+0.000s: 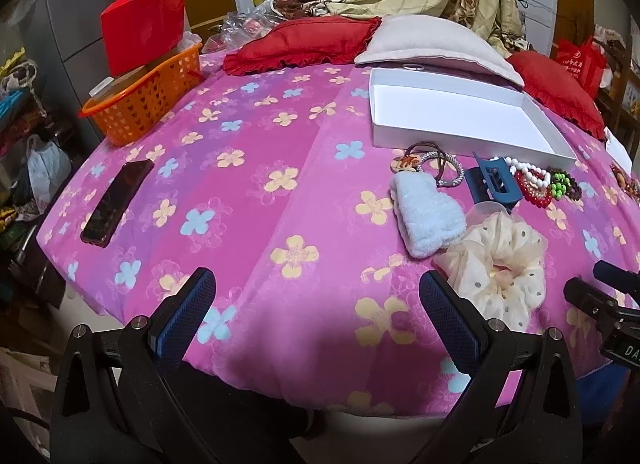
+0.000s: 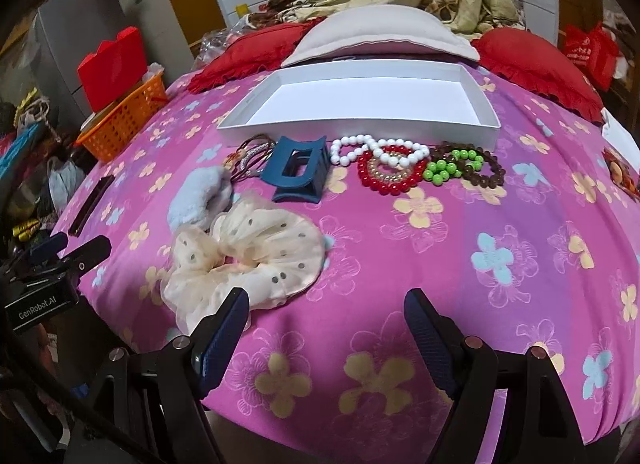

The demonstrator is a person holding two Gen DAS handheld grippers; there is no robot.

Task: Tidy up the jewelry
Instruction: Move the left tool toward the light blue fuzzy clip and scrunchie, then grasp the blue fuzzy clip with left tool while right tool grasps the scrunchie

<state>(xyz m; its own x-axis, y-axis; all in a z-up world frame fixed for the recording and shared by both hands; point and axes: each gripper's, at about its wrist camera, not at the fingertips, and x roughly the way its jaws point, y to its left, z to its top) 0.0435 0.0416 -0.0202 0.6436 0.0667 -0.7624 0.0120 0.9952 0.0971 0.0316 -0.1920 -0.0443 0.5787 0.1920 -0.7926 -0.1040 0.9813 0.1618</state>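
Observation:
An empty white tray [image 2: 360, 131] lies on the pink flowered bedspread [image 2: 460, 264]. In front of it sit a white bead bracelet [image 2: 376, 149], a red bead bracelet [image 2: 388, 181], a green one [image 2: 452, 165], a brown one [image 2: 490, 173], a blue hair claw [image 2: 298, 173], thin hair ties [image 2: 252, 155], a pale blue fluffy band [image 2: 196, 199] and a cream dotted scrunchie [image 2: 248, 264]. My right gripper [image 2: 326, 304] is open just in front of the scrunchie. My left gripper [image 1: 316, 284] is open over bare bedspread, left of the scrunchie [image 1: 500, 268] and tray [image 1: 460, 139].
A dark phone [image 1: 118, 201] lies at the bed's left edge. An orange basket [image 1: 140, 103] with a red box [image 1: 140, 29] stands at the back left. Red cushions [image 1: 300, 45] and a white pillow [image 1: 432, 43] line the back. More beads [image 2: 622, 177] lie far right.

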